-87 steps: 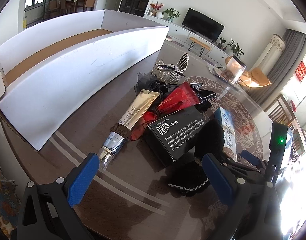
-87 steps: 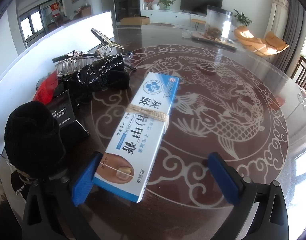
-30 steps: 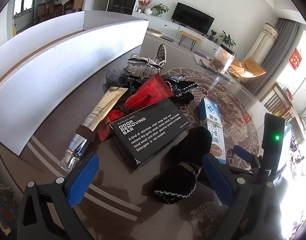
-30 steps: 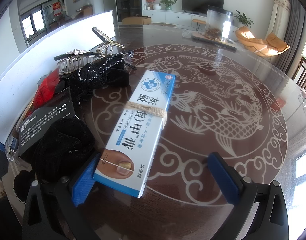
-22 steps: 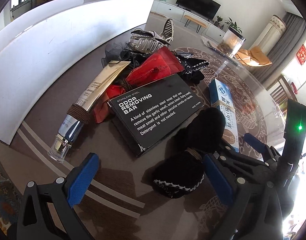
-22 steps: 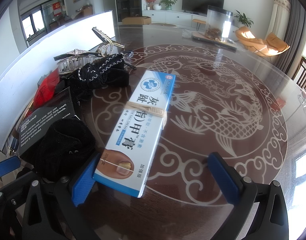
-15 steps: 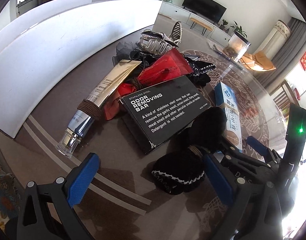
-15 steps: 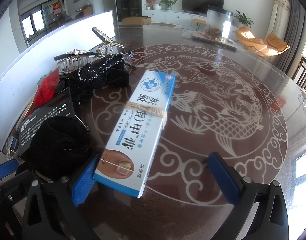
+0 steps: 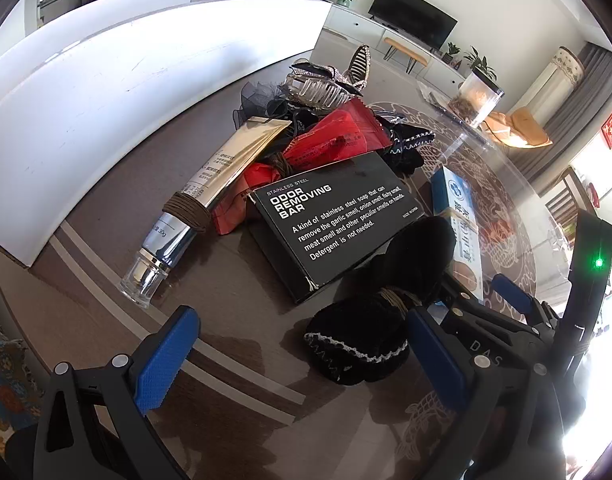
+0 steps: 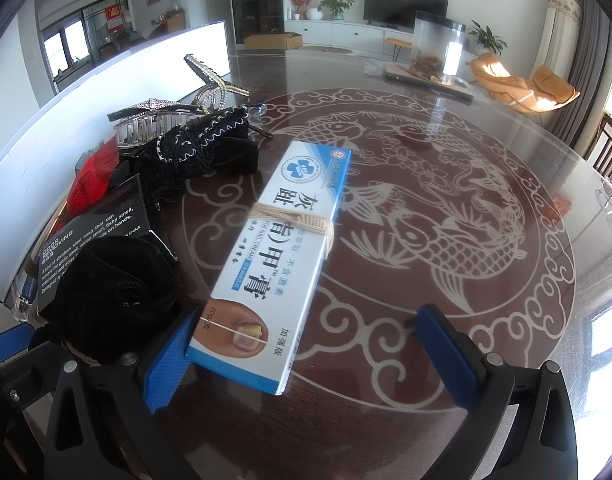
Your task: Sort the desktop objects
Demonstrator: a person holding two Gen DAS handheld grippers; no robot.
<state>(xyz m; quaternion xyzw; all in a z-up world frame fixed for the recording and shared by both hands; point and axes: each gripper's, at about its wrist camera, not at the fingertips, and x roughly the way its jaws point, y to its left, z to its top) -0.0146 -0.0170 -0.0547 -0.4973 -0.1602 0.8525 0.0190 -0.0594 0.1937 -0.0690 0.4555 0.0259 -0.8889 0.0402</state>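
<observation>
A glass-topped table (image 10: 445,352) with a carp pattern fills a sunlit living room. Nearest, the right gripper (image 10: 306,354) gapes wide and empty, the toe nail cream box (image 10: 282,256) just inside its left finger, long axis running straight away. The left gripper (image 9: 302,360), equally wide and empty, faces the black velvet pouch (image 9: 365,340); behind lie the odor removing bar box (image 9: 337,220), the tube (image 9: 210,192), and the white carton (image 9: 106,92).

The table (image 10: 445,184) is dark brown, patterned with pale fish and cloud scrolls. A blue-and-white carton (image 10: 282,248) is bound with cream twine — a toenail is pictured at its near end. A black box (image 9: 337,224) is printed in white letters. Black cloth (image 9: 369,332) is edged with white zigzag stitching. A tube (image 9: 210,184) is coloured gold and silver — beside it, a red packet (image 9: 337,140). Blue pads (image 10: 168,364) are seen on black gripper frames.
</observation>
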